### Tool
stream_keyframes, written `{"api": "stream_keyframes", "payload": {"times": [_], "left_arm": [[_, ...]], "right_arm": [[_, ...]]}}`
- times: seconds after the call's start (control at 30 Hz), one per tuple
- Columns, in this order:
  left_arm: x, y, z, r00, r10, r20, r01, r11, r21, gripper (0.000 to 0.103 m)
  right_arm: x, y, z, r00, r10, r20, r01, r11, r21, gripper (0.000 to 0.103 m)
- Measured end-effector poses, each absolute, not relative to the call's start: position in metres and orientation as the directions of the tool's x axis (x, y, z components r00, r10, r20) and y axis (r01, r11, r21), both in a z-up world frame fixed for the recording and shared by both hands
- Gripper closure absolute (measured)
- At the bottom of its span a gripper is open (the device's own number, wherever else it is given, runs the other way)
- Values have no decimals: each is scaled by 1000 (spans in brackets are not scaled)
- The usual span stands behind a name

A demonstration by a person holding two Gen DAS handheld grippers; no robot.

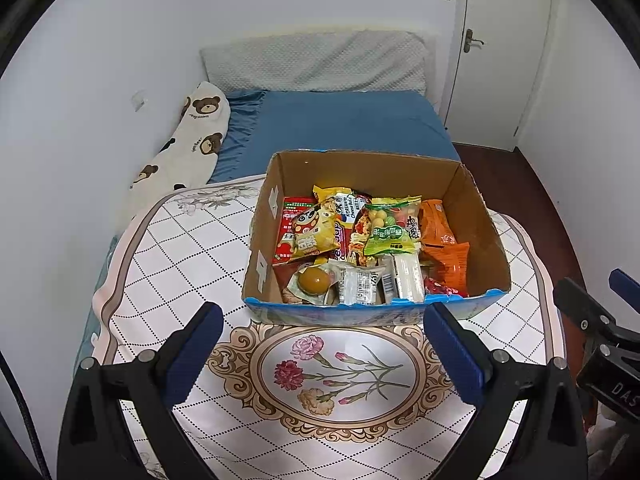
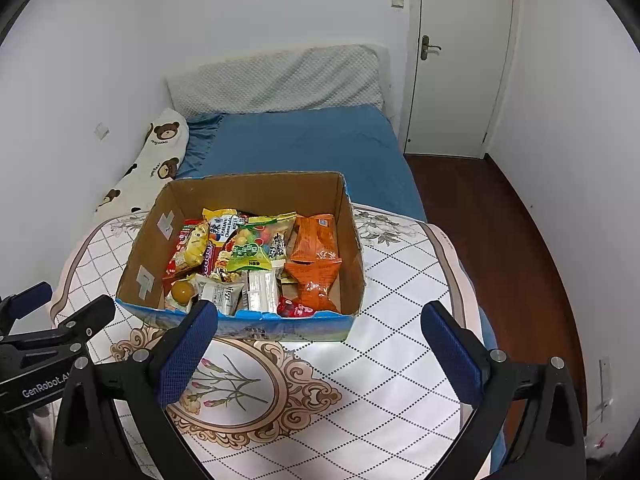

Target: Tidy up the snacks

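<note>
Cardboard box (image 1: pixel 476 216), open-topped, blue printed outer face, standing on the floral quilt (image 1: pixel 168 264) at centre frame in the left wrist view, centre-left in the right wrist view. Contents, packed close and overlapping: yellow panda packet (image 1: pixel 314 232) at left over a red packet (image 1: pixel 285 240); green candy bag (image 1: pixel 390 226) at middle; two orange packets (image 1: pixel 450 256) along the right wall; clear jelly cup with amber filling (image 1: pixel 313 282) at the near left corner; silver-white wrapped bars (image 1: pixel 406 282) against the near wall (print too small to read). Left gripper (image 1: pixel 322 354), lower frame, jaws spread wide, holding nothing, above the quilt's flower medallion. Right gripper (image 2: pixel 318 354), lower frame, jaws likewise wide apart and empty, just short of the box. Blue bed sheet (image 1: pixel 344 124) beyond; bear-print pillow (image 1: pixel 192 140) at upper left.
</note>
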State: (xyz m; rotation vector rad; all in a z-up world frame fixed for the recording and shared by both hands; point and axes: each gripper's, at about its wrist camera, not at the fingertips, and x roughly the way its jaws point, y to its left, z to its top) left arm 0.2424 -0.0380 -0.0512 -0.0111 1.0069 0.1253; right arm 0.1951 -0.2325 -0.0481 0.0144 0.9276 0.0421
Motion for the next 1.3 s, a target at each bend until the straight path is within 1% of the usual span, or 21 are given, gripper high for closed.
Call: {"api": "stream_keyframes", "payload": {"times": [1.3], "left_arm": [[241, -39, -50, 529, 98, -843, -99, 994, 54, 0]], "right_arm": [[196, -236, -48, 597, 44, -801, -30, 999, 33, 0]]}}
